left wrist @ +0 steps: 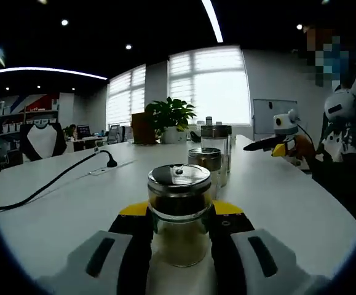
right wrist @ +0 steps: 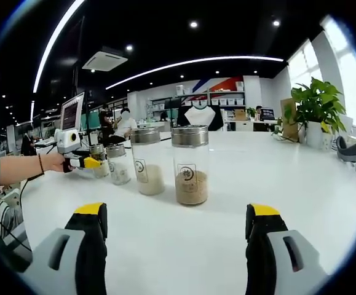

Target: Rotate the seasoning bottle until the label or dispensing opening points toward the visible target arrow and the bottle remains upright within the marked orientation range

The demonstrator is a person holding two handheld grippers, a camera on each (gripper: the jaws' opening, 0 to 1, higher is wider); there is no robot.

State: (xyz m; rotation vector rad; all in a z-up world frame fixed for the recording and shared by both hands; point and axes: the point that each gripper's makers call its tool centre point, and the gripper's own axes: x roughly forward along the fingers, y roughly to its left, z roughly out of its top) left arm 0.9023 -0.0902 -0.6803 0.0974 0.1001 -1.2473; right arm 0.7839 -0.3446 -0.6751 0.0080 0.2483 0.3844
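A small glass seasoning bottle (left wrist: 179, 187) with a metal lid stands upright on the white table (left wrist: 73, 209). My left gripper (left wrist: 181, 212) is shut on it, with a jaw pressed against each side of the glass. In the right gripper view the same bottle (right wrist: 98, 167) sits at the far left, held by the left gripper (right wrist: 82, 162) in a person's hand (right wrist: 50, 162). My right gripper (right wrist: 174, 230) stands wide open above the table with nothing between its jaws. It also reaches in from the right in the left gripper view (left wrist: 261, 144).
Three more lidded jars stand in a row: a small one (right wrist: 117, 164), one with pale contents (right wrist: 147, 163) and one with brown seasoning (right wrist: 190, 165). A black cable (left wrist: 55, 181) crosses the table at the left. A potted plant (left wrist: 171, 117) stands at the far edge.
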